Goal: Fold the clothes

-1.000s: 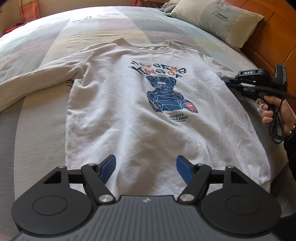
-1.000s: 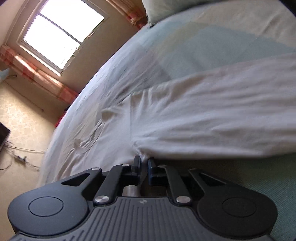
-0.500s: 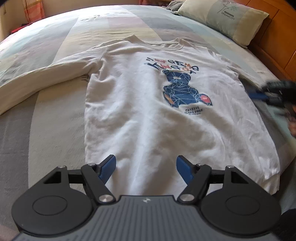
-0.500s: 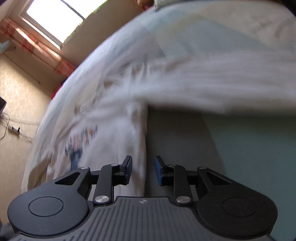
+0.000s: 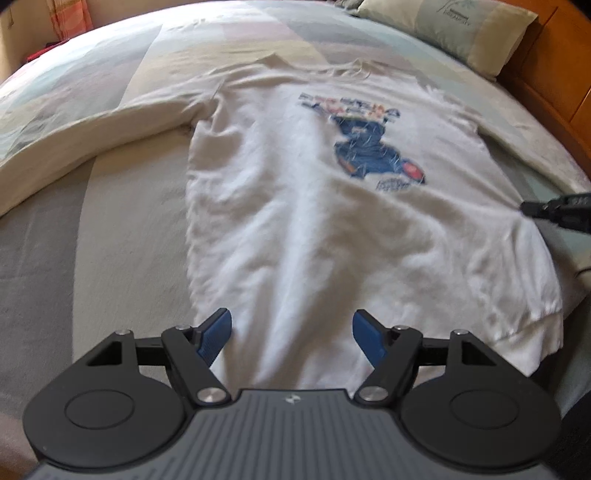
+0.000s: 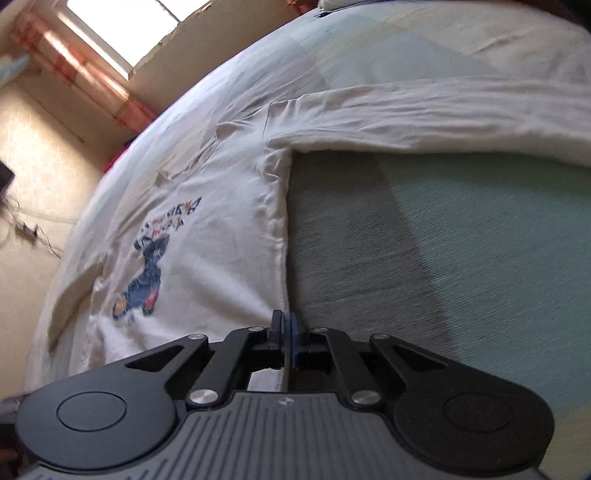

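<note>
White cotton long-sleeved sweatshirt with a blue bear print (image 5: 295, 206) is laid out flat, print up, on the pastel-striped bedspread (image 5: 55, 258), both sleeves stretched out to the sides. The left gripper (image 5: 291, 334) hangs over the bottom hem with its blue-padded jaws wide apart, nothing between them, fabric just lying underneath. The right gripper (image 6: 285, 334) sits at the shirt's side edge, somewhere below the armpit, and its jaws have just snapped closed. They're together now, right on the seam line, but I honestly can't tell if any cloth is pinched in there. A beige pillow (image 5: 454, 29) rests up by the wooden headboard (image 5: 554, 74).
</note>
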### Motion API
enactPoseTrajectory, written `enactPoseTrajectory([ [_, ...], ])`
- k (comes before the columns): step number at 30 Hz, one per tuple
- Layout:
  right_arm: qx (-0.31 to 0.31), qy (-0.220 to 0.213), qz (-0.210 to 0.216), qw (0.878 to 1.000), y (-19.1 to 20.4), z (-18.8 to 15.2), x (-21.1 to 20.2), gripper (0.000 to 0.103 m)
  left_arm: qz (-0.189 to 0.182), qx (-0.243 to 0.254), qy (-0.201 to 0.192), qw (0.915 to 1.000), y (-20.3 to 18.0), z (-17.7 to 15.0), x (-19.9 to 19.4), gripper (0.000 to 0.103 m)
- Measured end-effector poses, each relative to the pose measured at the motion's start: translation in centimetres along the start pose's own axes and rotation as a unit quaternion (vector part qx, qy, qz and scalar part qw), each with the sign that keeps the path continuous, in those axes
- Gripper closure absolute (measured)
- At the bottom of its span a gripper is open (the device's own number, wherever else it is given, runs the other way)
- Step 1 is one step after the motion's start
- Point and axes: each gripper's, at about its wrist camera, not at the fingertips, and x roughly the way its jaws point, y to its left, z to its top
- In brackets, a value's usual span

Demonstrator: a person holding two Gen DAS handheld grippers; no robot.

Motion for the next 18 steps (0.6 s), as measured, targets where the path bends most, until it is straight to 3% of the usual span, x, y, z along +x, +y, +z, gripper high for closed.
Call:
enactPoseTrajectory([
  [3,-0.078,-0.015,-0.006,0.997,2.1,0.5,-1.3,0.083,-0.006,0.014,-0.012,0.9998,0.5,1.1,-0.6,0.030],
  [6,-0.190,-0.017,0.011,0.982,5.9,0.8,-0.9,0.052,-0.022,0.033,-0.035,0.9986,0.7,4.0,0.2,0.026],
  [7,-0.214,-0.010,0.022,0.977,7.0,0.8,0.0,0.050,-0.032,0.038,-0.043,0.9978,0.7,5.1,0.7,0.026],
  [11,-0.279,0.028,0.058,0.958,10.0,0.6,3.8,0.050,-0.108,0.052,-0.056,0.9912,0.9,8.5,3.7,0.026],
  [14,-0.311,0.058,0.047,0.947,9.9,-0.5,5.0,0.050,-0.114,0.064,-0.029,0.9911,1.4,8.7,6.2,0.026],
  [18,-0.358,0.079,0.034,0.930,7.7,-2.0,3.0,0.049,-0.107,0.114,-0.037,0.9870,3.5,6.6,5.8,0.024],
])
